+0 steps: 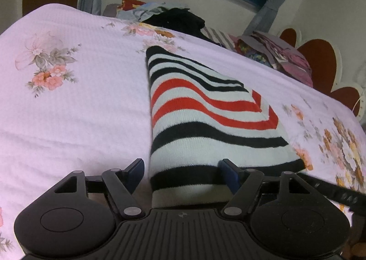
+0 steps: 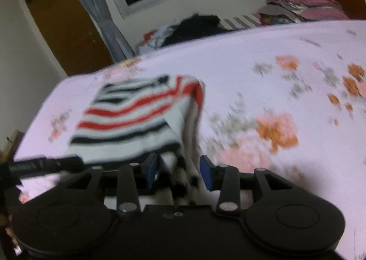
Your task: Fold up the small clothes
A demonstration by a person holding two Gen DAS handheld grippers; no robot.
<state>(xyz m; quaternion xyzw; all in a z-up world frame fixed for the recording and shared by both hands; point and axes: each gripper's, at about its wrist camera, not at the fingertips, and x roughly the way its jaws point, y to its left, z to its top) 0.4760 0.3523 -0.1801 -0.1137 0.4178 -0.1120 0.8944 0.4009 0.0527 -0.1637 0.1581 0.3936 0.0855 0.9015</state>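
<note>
A small knit garment with black, white and red stripes (image 1: 205, 113) lies partly folded on the pink floral bedspread (image 1: 80, 111). My left gripper (image 1: 183, 173) is open, its blue pads (image 1: 137, 174) on either side of the garment's near hem. In the blurred right wrist view the same garment (image 2: 132, 118) hangs bunched between the jaws of my right gripper (image 2: 179, 172), which stand apart around its edge without clearly pinching it. Part of the other gripper shows as a black bar (image 2: 45, 164) at the left.
A heap of dark and coloured clothes (image 1: 176, 17) lies at the bed's far edge under the window. Folded fabrics (image 1: 281, 56) are stacked by the red and white headboard (image 1: 320, 56). A brown door (image 2: 64, 22) stands at the left.
</note>
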